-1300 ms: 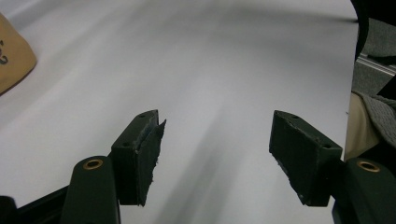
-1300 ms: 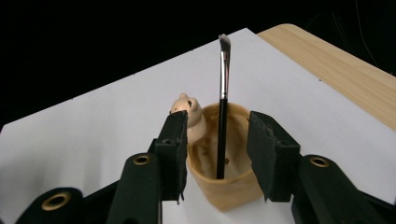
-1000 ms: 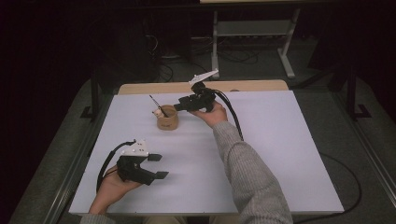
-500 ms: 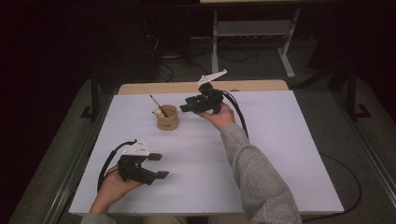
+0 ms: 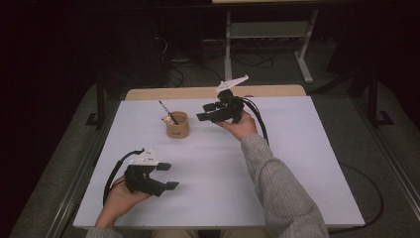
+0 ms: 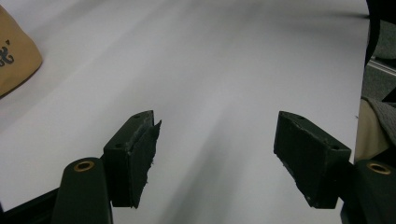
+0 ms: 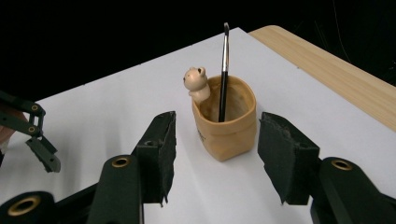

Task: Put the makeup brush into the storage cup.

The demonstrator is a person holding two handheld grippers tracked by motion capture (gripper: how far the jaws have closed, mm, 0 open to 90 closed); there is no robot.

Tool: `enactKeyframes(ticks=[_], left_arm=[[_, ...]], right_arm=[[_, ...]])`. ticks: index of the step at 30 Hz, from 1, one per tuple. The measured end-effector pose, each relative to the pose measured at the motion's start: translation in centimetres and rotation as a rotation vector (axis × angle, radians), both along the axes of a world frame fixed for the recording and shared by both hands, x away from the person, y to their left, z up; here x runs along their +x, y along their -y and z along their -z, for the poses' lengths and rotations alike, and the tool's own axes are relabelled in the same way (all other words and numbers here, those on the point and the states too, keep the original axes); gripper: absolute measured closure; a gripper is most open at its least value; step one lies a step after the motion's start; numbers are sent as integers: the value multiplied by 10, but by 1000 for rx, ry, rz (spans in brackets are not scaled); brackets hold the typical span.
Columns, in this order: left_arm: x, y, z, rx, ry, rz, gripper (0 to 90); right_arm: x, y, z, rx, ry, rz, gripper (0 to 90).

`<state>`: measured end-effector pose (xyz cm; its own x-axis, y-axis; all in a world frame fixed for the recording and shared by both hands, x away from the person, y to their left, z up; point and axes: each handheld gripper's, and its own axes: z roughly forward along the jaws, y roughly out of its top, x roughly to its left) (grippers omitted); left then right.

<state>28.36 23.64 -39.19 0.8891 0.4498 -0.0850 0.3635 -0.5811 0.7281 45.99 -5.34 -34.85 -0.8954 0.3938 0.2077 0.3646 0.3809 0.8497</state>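
Brush (image 7: 224, 70) stands near upright in my tan cup (image 7: 229, 123), tip up. Right gripper (image 5: 212, 111) has backed off, jaws just widening, empty; left gripper (image 5: 166, 176) spread.

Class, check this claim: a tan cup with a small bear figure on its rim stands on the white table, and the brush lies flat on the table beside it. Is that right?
Not quite. The brush does not lie flat beside the cup: it stands inside it, leaning on the rim, as the right gripper view shows. The bear figure on the rim and the white table are as stated.
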Motion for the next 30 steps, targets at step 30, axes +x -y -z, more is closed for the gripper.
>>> enactKeyframes(ticks=[30], left_arm=[[1,3,1,-2,7,-15,269]], right_arm=[[-27,42,5,11,20,48,403]])
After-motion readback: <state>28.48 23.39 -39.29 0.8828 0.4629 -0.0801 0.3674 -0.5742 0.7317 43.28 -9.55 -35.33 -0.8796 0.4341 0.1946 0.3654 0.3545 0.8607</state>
